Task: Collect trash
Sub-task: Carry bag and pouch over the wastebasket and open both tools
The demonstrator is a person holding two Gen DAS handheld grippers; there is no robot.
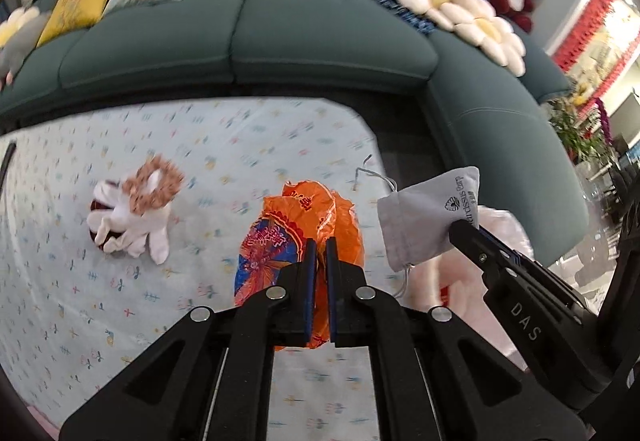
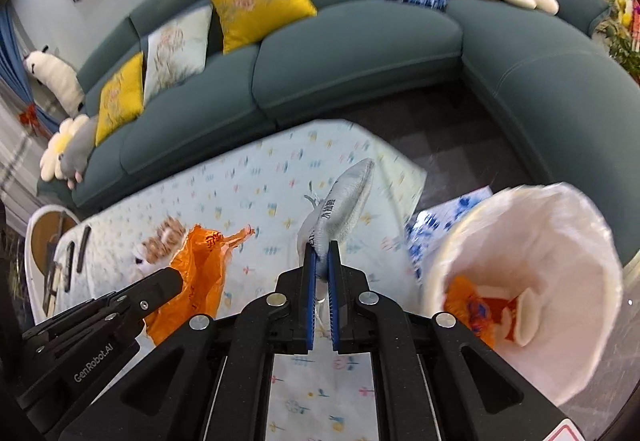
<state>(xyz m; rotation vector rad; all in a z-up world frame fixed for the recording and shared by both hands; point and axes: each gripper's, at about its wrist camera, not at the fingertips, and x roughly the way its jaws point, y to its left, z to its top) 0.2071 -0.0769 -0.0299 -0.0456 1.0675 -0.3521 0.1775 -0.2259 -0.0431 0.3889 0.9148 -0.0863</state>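
Note:
My left gripper (image 1: pixel 320 245) is shut on an orange plastic bag (image 1: pixel 296 233) and holds it above the patterned cloth; it also shows in the right wrist view (image 2: pixel 200 265). My right gripper (image 2: pixel 321 251) is shut on a grey drawstring pouch (image 2: pixel 344 197), which also shows in the left wrist view (image 1: pixel 428 217). A white-lined trash bin (image 2: pixel 532 225) stands at the right of the table, with orange wrappers inside. The pouch hangs left of the bin's rim.
A white plush toy with a brown mane (image 1: pixel 136 209) lies on the patterned tablecloth (image 1: pixel 224 145). Behind it runs a teal sofa (image 1: pixel 320 37) with yellow cushions and flower pillows. Dark remotes (image 2: pixel 76 249) lie at the table's far left.

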